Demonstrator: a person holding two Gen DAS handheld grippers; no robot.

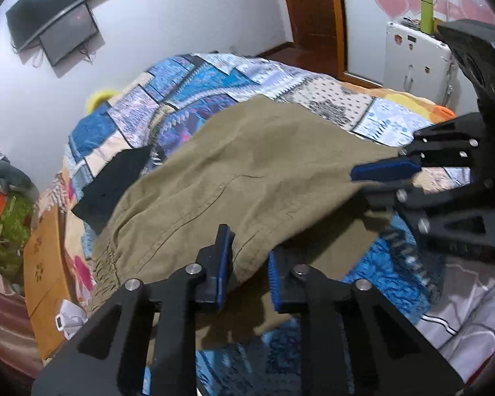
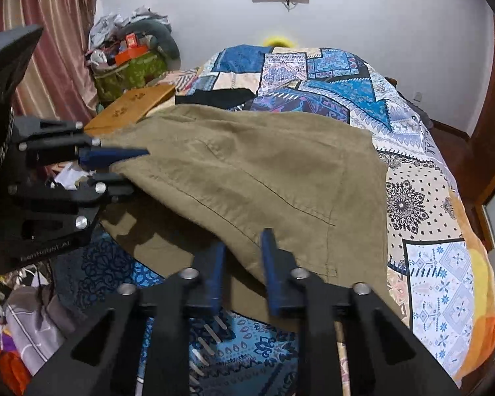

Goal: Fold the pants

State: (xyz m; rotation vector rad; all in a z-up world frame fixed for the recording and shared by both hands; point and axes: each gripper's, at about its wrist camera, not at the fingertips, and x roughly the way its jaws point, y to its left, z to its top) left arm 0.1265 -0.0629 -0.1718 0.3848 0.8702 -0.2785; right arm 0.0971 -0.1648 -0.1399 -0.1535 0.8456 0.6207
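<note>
Left claw (image 1: pixel 247 270) and right claw (image 2: pixel 241 270) each clamp the near edge of the khaki pants (image 1: pixel 234 171), spread on the patchwork bed (image 1: pixel 194 79). Pinched cloth hides behind blue pads; a black garment (image 1: pixel 115 184) lies partly covered

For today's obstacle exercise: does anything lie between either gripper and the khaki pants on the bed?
Nothing visible does. The left gripper and the right gripper are each already closed on the near edge of the khaki pants, with only cloth between the pads.
</note>
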